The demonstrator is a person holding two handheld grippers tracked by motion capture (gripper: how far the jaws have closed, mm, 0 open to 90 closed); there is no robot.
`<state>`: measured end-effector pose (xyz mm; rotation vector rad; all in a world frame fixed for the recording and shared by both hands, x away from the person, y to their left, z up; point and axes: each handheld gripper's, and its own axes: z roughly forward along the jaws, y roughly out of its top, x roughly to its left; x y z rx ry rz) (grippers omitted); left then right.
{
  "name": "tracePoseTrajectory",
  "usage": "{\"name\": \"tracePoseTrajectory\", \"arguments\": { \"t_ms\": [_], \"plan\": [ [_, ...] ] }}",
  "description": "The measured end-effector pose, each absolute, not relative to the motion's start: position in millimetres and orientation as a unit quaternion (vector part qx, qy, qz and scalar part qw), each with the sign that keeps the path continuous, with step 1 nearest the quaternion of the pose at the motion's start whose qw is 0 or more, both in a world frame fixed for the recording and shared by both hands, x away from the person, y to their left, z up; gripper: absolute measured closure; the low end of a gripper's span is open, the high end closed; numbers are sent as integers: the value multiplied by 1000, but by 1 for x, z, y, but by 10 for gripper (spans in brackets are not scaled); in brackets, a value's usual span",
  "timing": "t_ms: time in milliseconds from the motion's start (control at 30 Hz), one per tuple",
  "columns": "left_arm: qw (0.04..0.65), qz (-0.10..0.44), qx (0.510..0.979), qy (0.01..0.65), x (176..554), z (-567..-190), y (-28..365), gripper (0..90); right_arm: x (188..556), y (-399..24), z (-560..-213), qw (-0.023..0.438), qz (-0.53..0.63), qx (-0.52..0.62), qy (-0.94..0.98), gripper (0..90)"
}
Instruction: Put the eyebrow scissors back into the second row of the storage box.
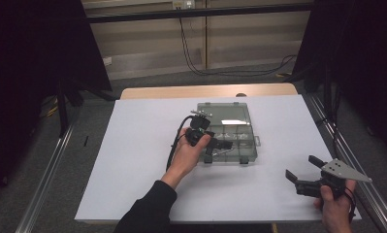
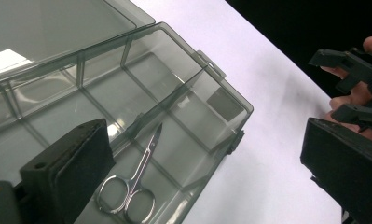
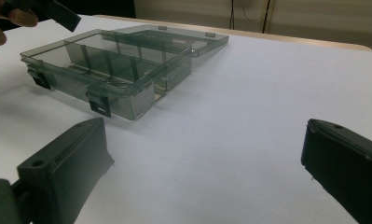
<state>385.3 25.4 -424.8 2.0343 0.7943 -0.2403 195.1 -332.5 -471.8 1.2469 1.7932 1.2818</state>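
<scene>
The left hand-held gripper (image 1: 215, 145) hangs over the near left part of a clear smoke-grey compartment box (image 1: 244, 127) that sits open at the middle of the white-covered tabletop (image 1: 133, 160); its jaws stand wide apart with nothing between the pads, one above the box and the other out over the white sheet beside it. In the left gripper view a small pair of silver scissors (image 2: 130, 186) lies flat on the floor of a near compartment, just beside a divider wall, finger loops toward the camera and closed blades pointing away, untouched by either jaw. The box's lid (image 3: 183, 39) lies folded back flat on the far side, and two dark latches hang from the near wall. The right hand-held gripper (image 1: 302, 170) is held low over the sheet at the near right, well apart from the box, pointing left toward it; its jaws are likewise spread wide and hold nothing.
</scene>
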Motion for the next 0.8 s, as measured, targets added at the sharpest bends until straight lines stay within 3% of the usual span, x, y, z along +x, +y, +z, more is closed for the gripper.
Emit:
{"name": "tracePoseTrajectory", "arguments": {
  "t_ms": [800],
  "plan": [
    [485,-71,797,353,389,-419,77,0,223,-309,-450,276,487,453,693,0]
  ]
}}
